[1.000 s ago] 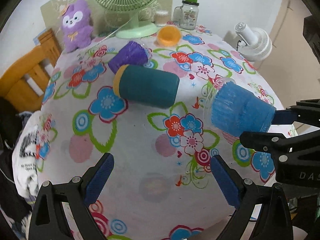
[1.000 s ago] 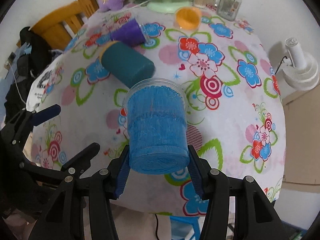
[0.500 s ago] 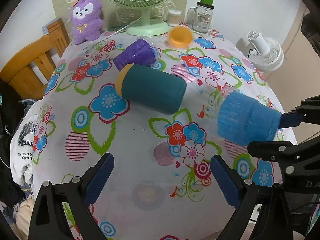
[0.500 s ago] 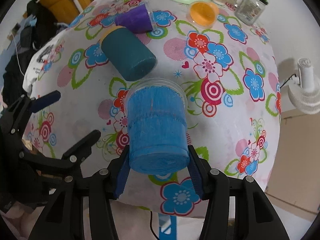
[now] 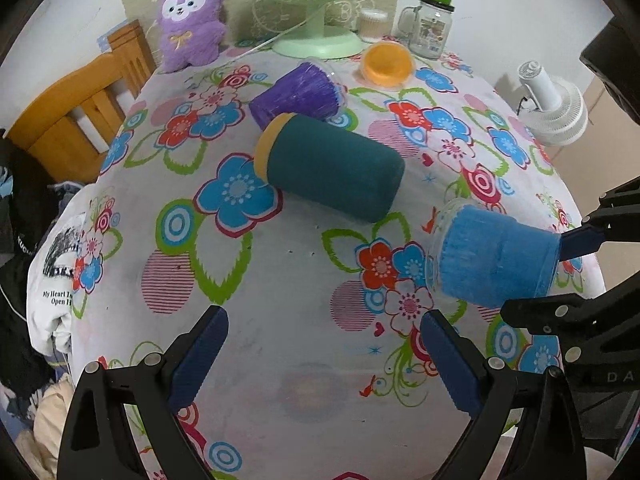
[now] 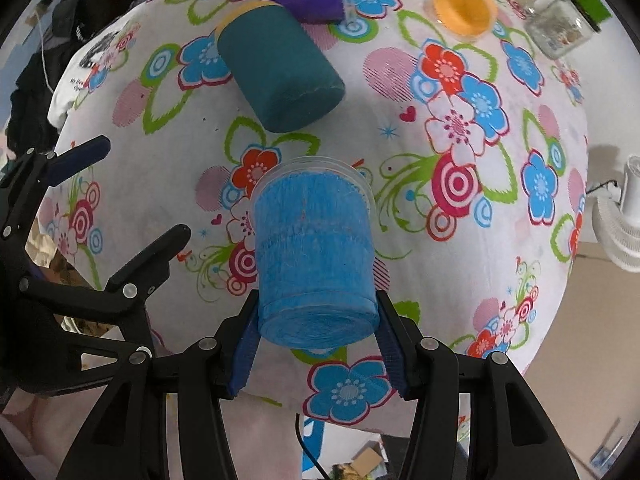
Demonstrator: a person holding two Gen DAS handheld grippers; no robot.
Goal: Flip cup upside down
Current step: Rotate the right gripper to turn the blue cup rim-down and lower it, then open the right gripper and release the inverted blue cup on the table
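Observation:
My right gripper (image 6: 316, 336) is shut on the blue cup (image 6: 314, 252), gripping near its closed base. The clear rim points away from me, down toward the flowered tablecloth (image 6: 460, 184), and the cup hangs above the table near its front right edge. In the left wrist view the blue cup (image 5: 494, 256) lies tilted at the right, held by the right gripper's fingers (image 5: 580, 240). My left gripper (image 5: 322, 344) is open and empty, over the table's front.
A teal cup (image 5: 332, 164) and a purple cup (image 5: 296, 94) lie on their sides mid-table. An orange cup (image 5: 386, 64), a glass jar (image 5: 432, 24), a green fan (image 5: 316, 40) and a purple plush (image 5: 190, 20) stand at the back. A white fan (image 5: 554, 108) stands right of the table.
The right gripper has lifted the blue cup higher and tipped its rim further down toward the table. The left gripper has risen and drawn back a little, still open.

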